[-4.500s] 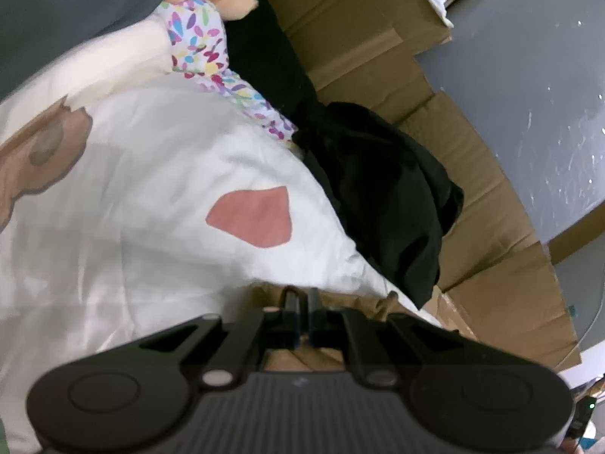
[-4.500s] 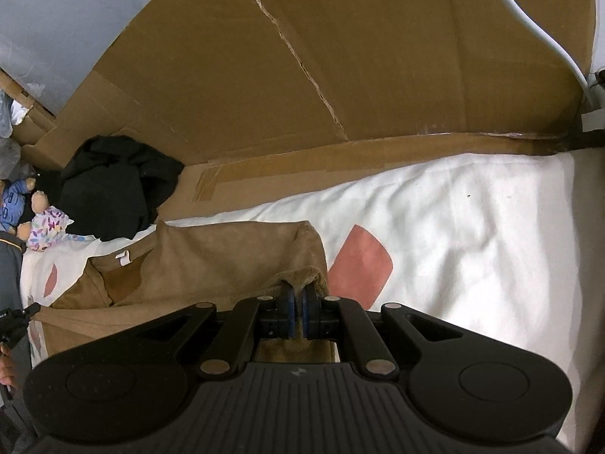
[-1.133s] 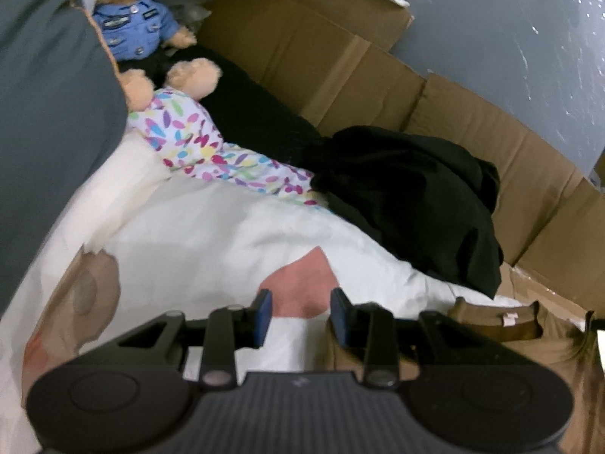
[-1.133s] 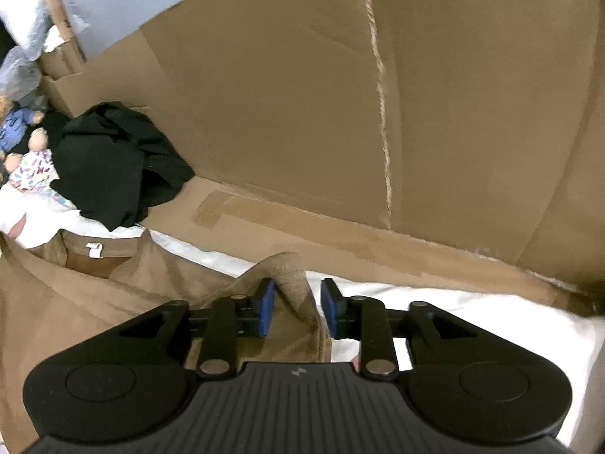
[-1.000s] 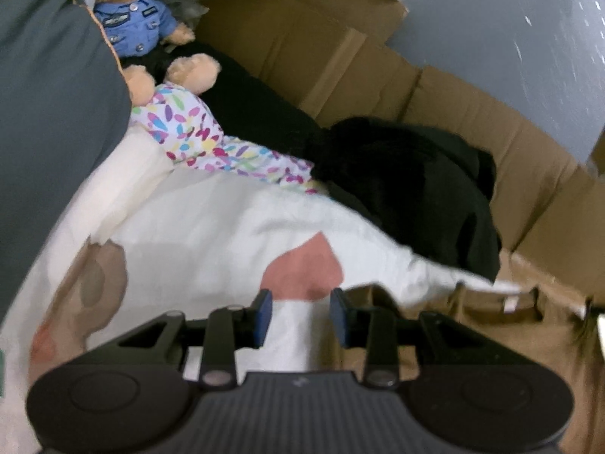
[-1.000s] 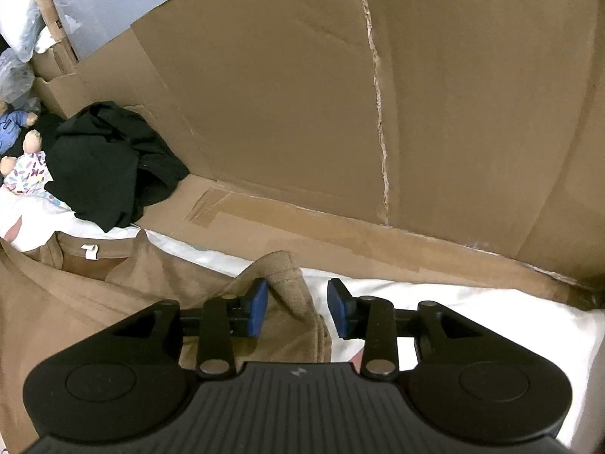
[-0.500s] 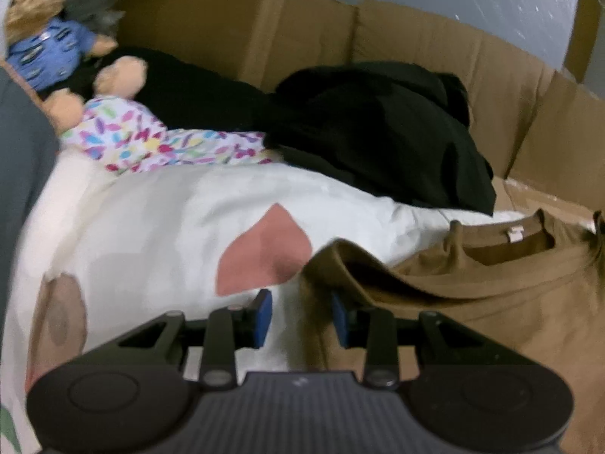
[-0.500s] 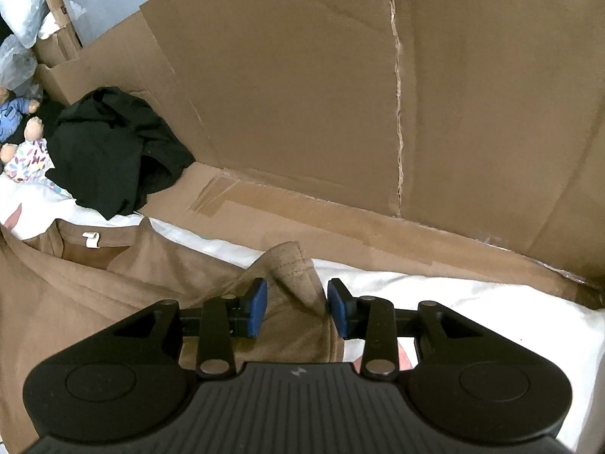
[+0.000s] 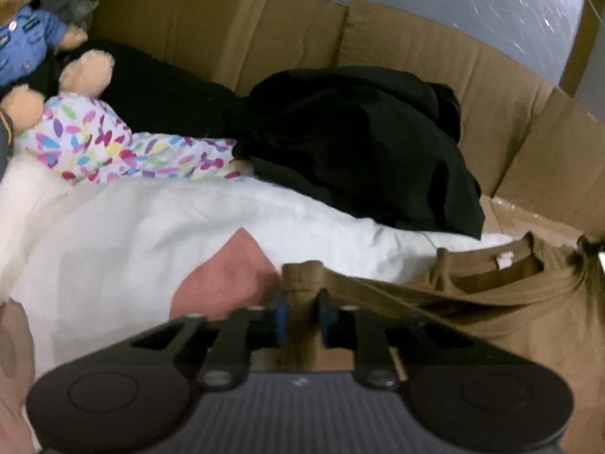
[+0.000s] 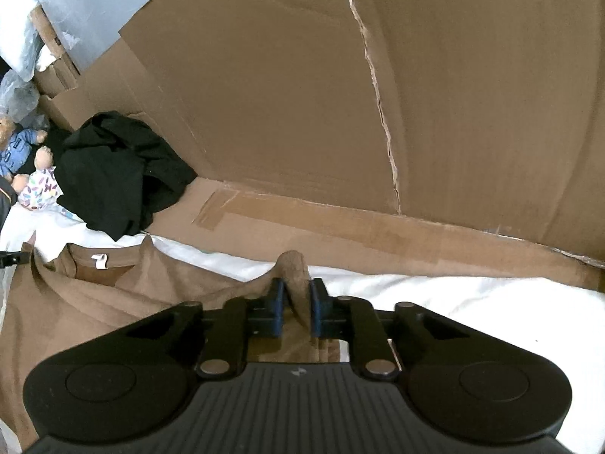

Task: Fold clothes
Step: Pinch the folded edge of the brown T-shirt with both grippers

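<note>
Home bedroom, white duvet (image 9: 151,227), teddy bears (image 9: 26,34), cardboard walls (image 10: 302,94)

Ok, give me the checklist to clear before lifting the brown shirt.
1. Left gripper shut on the shirt edge: ok.
2. Right gripper shut on the shirt's other edge: ok.
3. Collar with its white tag lies between the two grips: ok.
4. Black pile lies apart from the shirt: ok.
5. Shirt rests on the white bedding: ok.
6. Lower hem free and unsnagged: cannot tell, out of view.
</note>
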Demonstrator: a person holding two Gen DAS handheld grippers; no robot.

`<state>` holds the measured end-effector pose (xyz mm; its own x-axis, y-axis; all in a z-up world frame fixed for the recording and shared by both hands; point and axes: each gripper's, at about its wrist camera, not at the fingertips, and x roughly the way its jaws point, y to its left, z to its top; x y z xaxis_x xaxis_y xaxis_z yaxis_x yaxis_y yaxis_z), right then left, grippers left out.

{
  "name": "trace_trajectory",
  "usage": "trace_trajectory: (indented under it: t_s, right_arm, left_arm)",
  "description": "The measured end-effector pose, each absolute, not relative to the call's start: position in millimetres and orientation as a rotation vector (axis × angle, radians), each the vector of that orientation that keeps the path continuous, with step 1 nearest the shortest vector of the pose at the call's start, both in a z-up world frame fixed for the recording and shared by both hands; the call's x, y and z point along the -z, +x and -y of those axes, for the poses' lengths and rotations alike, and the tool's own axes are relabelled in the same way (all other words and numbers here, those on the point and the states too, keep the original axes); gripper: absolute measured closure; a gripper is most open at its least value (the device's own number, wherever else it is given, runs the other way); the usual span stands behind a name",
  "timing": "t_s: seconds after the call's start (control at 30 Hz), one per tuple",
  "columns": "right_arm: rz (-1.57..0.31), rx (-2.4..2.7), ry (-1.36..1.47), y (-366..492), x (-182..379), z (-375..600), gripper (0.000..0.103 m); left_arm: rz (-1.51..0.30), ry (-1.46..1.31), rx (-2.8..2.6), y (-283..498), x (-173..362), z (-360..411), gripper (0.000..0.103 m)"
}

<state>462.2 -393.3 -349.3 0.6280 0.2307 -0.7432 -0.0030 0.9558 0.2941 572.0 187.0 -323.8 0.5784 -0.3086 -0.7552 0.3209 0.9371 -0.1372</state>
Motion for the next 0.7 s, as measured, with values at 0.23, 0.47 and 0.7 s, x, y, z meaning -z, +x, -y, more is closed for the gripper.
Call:
trace_trajectory:
  t_s: [0.23,0.47,0.7]
  right_arm:
    - [-0.847,-0.071,0.270,462,347,397,0.100]
    - [-0.826,-0.042,0.249,467,342,391,0.100]
    - [-0.836,-0.011,0.222,474,345,386,0.100]
  left_arm:
    - [-0.855,-0.112,0.309,571,322,-207,0.099]
    - [-0.836,-0.138,0.284,574,317,-210,0.099]
    - [-0.843,-0.139,0.236,581,323,-206,0.100]
